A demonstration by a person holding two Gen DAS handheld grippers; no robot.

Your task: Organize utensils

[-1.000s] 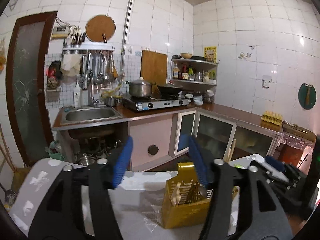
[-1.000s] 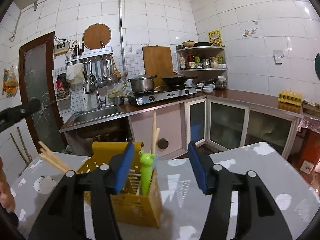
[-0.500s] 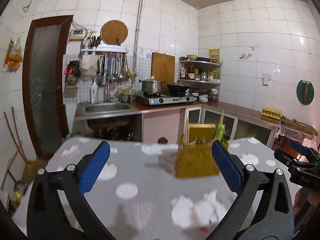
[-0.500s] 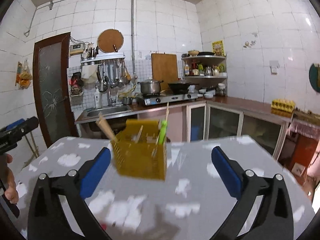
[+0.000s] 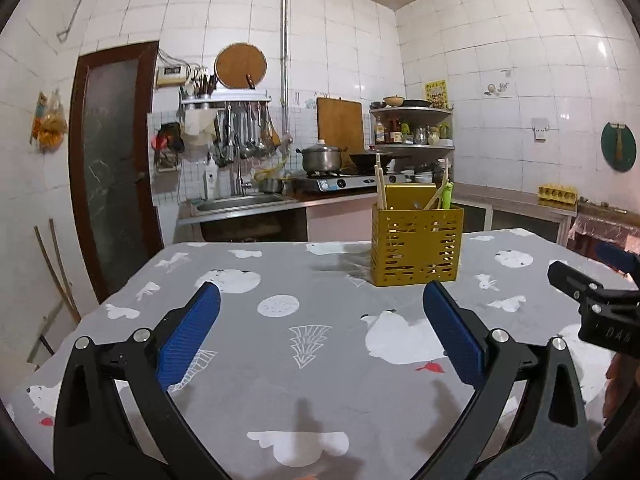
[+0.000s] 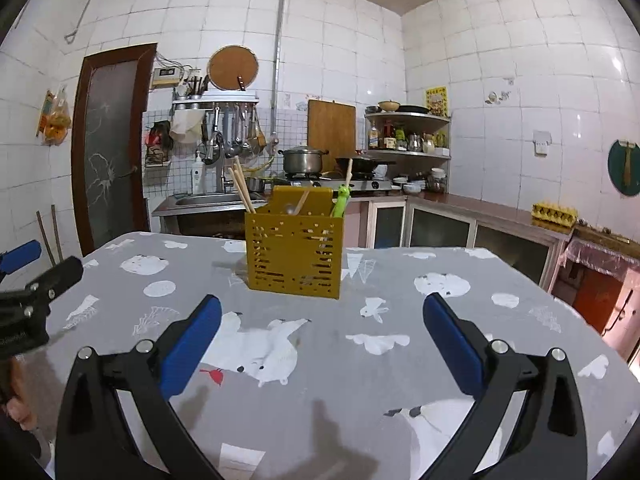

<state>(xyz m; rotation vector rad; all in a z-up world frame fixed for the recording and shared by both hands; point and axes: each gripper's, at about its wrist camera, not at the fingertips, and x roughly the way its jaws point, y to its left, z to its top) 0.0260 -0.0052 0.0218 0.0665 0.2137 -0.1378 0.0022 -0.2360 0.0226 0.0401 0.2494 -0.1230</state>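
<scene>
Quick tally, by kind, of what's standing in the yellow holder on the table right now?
In the yellow holder:
Wooden chopsticks, left pair: 2
Wooden chopstick beside the green piece: 1
Green utensil: 1
Spoon: 1
Total: 5 visible; anything shorter is hidden behind the wall.
Both tools, left and right, are open and empty.

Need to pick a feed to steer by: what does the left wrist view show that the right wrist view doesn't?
Only the left wrist view shows the right tongs, at its right edge. Only the right wrist view shows the left tongs, at its left edge. Both show the yellow utensil holder upright on the grey tablecloth, holding chopsticks and a green utensil; both tongs are open and empty.
</scene>
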